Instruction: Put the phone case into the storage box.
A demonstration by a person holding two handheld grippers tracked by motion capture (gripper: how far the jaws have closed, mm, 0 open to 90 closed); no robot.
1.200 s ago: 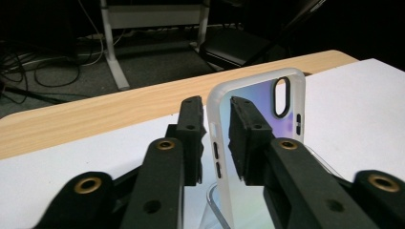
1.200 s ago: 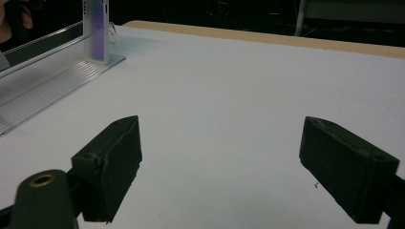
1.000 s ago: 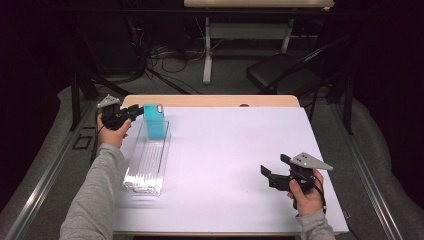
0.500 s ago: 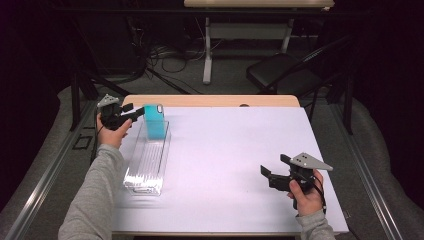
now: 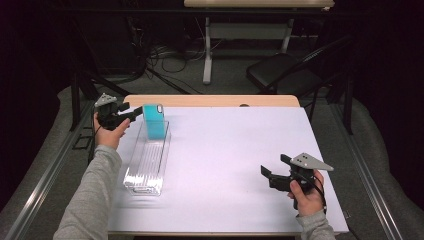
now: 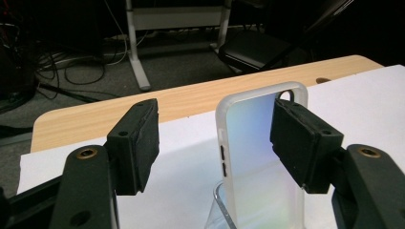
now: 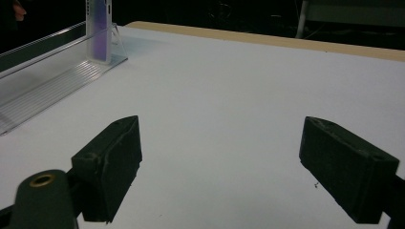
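Nearest the camera, the right gripper [image 5: 270, 176] rested low over the white table cover [image 5: 235, 165] at the near right, its jaws spread wide with nothing between them; in the right gripper view the two black pads [image 7: 111, 164] framed only bare white surface. It matched the earlier frames in place and in opening.

Farther off, at the left, lay the clear plastic tray [image 5: 145, 172] — long, narrow and ribbed along its floor. At its far end stood the teal phone case [image 5: 154, 122], upright on its short edge inside the tray.

Beside it, the left gripper [image 5: 135, 113] pointed toward the case from the left. Its jaws had just been opening. In the left gripper view the case [image 6: 255, 152] stood between the pads: the right pad overlapped the case's edge, whether touching or just in front could not be told, and the left pad [image 6: 136, 143] stood well clear with white cover visible in the gap. The grip therefore read as released, jaws open about the case.

Judged from this, the placing step was complete — the case stood unaided in the tray, and the next move would call for drawing the gripper back without knocking it over.

Against the frame one second earlier, the case and tray lay as before; the hand had scarcely shifted.
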